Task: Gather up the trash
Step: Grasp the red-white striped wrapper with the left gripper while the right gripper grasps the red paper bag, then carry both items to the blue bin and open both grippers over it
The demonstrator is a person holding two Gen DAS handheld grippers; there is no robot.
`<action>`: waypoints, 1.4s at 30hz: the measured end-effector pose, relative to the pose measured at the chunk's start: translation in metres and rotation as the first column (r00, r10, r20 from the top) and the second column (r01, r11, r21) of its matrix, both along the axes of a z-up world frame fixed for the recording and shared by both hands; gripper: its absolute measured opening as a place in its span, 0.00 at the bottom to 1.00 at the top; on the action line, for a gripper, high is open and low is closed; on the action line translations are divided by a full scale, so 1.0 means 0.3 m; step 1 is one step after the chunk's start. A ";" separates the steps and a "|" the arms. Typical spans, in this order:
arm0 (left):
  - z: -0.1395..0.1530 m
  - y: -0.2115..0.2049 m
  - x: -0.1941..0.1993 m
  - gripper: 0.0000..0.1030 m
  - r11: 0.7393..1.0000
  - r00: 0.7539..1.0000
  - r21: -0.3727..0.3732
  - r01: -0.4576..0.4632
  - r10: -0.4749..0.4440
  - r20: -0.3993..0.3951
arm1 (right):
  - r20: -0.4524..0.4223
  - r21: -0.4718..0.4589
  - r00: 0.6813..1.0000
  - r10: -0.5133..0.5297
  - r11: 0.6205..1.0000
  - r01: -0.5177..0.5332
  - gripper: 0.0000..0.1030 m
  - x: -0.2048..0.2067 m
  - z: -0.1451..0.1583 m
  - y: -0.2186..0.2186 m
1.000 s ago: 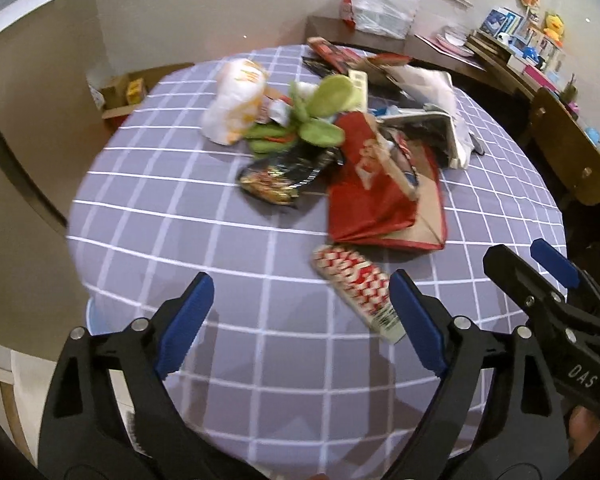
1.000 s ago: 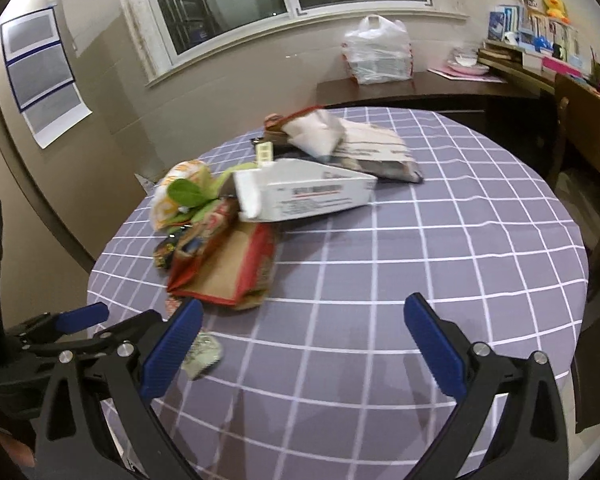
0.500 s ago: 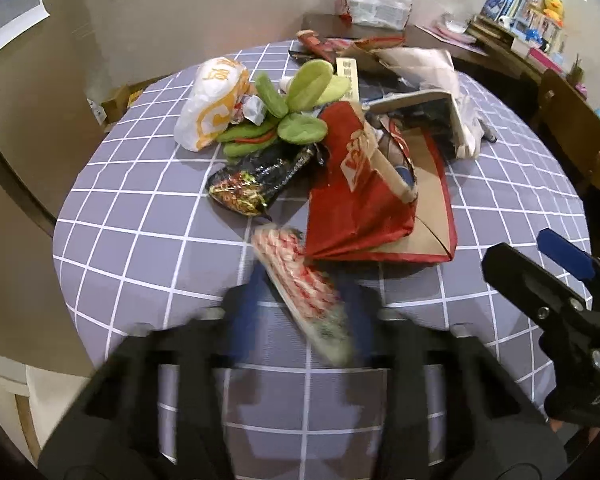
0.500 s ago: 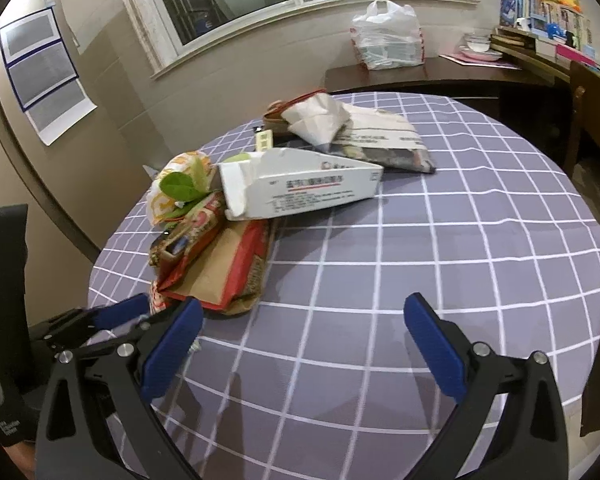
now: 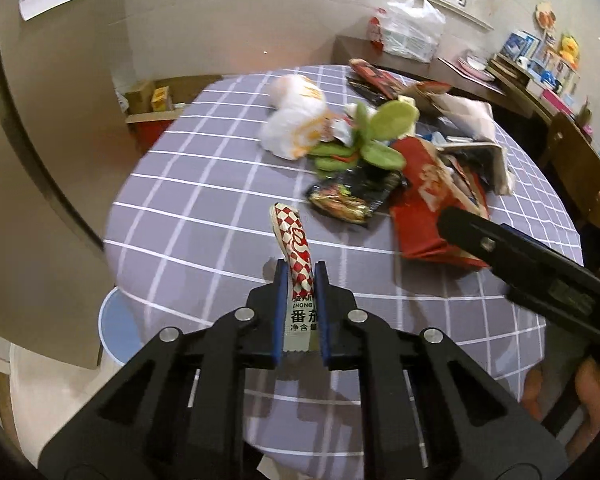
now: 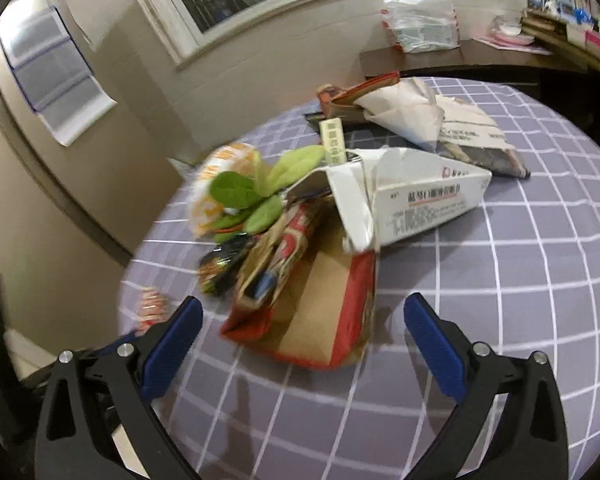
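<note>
Between left gripper [image 5: 300, 276] fingers: checkered sachet [image 5: 296, 256] clamped, just closed; right view: right gripper [image 6: 302, 318] fingers apart

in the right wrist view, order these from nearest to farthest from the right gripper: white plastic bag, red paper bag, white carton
1. red paper bag, on the table just ahead of the right gripper
2. white carton, mid-table behind it
3. white plastic bag, on the far sideboard

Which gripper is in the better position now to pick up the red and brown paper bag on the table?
The right gripper. Its jaws are open and empty, straight in front of the red and brown paper bag. The left gripper has just closed on the red-and-white checkered sachet, so it is occupied.
</note>
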State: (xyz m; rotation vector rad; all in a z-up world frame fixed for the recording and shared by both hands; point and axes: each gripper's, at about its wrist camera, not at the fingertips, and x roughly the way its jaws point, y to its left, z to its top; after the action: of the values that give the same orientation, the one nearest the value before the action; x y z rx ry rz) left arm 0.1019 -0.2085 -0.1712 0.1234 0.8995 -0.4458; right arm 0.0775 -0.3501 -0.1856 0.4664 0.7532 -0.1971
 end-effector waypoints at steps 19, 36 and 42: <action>0.138 0.177 -0.100 0.13 0.996 0.996 -0.089 0.007 0.001 0.088 | 0.161 0.077 0.986 0.035 0.996 -0.048 0.66 -0.219 0.139 0.105; 0.218 0.325 -0.153 0.13 0.991 0.989 -0.130 -0.036 0.054 0.138 | 0.229 -0.025 0.959 0.167 0.986 -0.165 0.66 -0.251 0.261 0.322; 0.218 0.416 -0.139 0.13 0.990 0.983 -0.114 -0.088 0.105 0.153 | 0.214 -0.046 0.940 0.264 0.964 -0.260 0.66 -0.182 0.252 0.447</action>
State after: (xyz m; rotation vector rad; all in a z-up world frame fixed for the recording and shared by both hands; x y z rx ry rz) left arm 0.0601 -0.0838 -0.1058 0.0164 0.7197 -0.3874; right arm 0.0229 -0.2161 -0.1100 0.3600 0.5892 0.0969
